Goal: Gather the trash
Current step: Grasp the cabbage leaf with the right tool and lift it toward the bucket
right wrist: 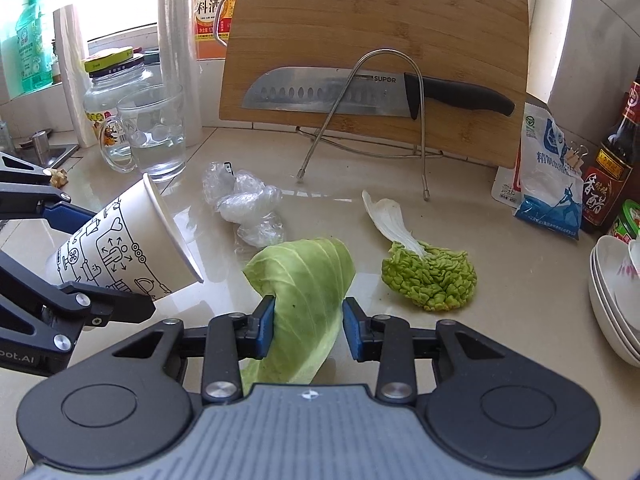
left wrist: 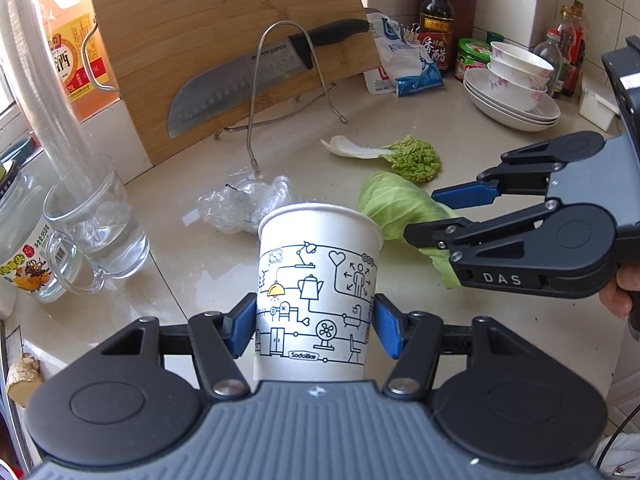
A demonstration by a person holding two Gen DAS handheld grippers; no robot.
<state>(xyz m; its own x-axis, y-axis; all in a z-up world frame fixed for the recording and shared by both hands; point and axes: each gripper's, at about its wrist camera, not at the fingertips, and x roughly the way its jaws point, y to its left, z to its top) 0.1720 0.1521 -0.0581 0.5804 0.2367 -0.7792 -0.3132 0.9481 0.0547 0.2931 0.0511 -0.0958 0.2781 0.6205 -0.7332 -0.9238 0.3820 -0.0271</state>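
I have a smooth green cabbage leaf [right wrist: 308,304] squeezed in my right gripper [right wrist: 308,326]; its jaws are clamped on the leaf, just above the tabletop [right wrist: 500,280]. My left gripper [left wrist: 314,330] has its jaws clamped on a white paper cup [left wrist: 316,300], tipped toward the leaf. A crinkly leaf [right wrist: 430,276] and crumpled plastic wrap [right wrist: 248,204] lie near, in front of a cutting board [right wrist: 380,40].

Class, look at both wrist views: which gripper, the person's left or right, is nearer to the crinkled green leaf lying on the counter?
Right. The right gripper, shut on the smooth cabbage leaf, sits just beside the crinkled leaf. The left gripper, holding the paper cup, is farther off, beyond that cabbage leaf.
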